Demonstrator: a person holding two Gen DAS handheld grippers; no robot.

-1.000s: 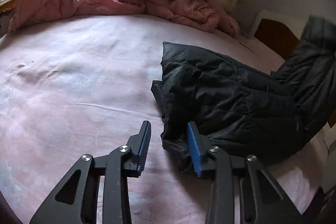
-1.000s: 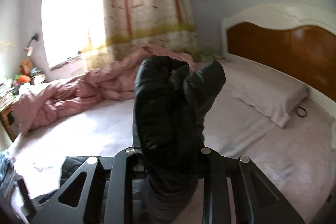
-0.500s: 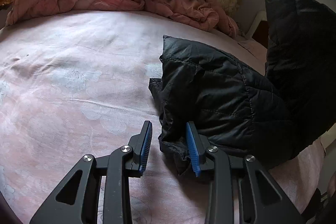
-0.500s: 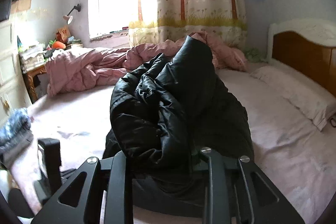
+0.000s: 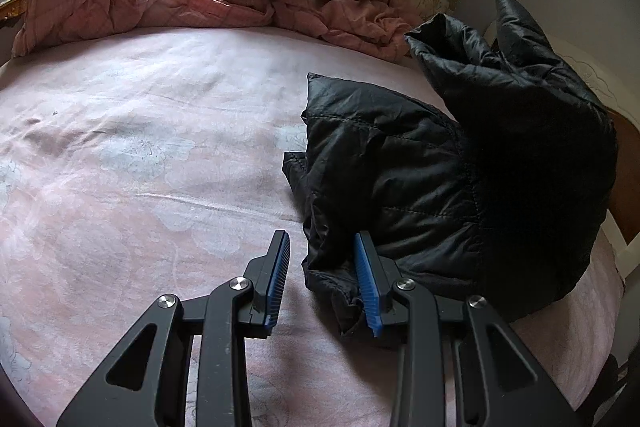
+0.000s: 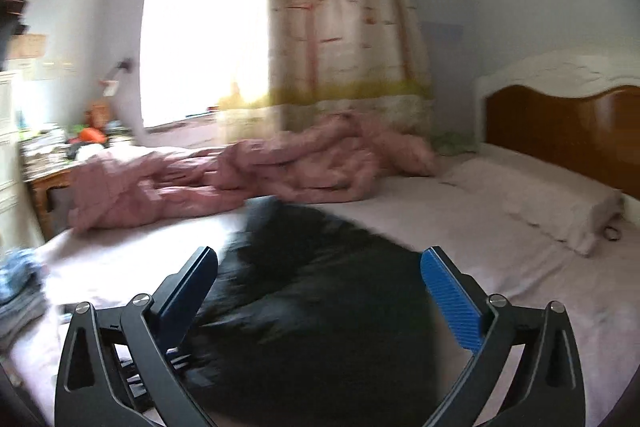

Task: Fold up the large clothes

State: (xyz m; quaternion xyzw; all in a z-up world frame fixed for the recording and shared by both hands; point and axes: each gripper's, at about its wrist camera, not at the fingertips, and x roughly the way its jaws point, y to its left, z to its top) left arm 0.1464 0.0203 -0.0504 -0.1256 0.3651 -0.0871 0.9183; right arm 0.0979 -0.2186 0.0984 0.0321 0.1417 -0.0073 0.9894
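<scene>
Folding a black puffer jacket on the bed, with both tools open and empty.

Left wrist view: the left tool [image 5: 322, 281] hovers part-open, holding nothing; the jacket [image 5: 404, 187] lies on the bed [image 5: 140, 155] from 12 to 3 o'clock, its near hem bunched against the right pad, a flap standing up at 2 o'clock. Right wrist view, blurred: the right tool [image 6: 320, 291] gapes wide over the jacket [image 6: 316, 307], gripping nothing. The left tool looks nearer the hem.

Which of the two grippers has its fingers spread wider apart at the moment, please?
The right gripper: its fingers stand splayed far apart over the black jacket, gripping nothing. The left gripper shows a much narrower gap beside the jacket's hem.
</scene>
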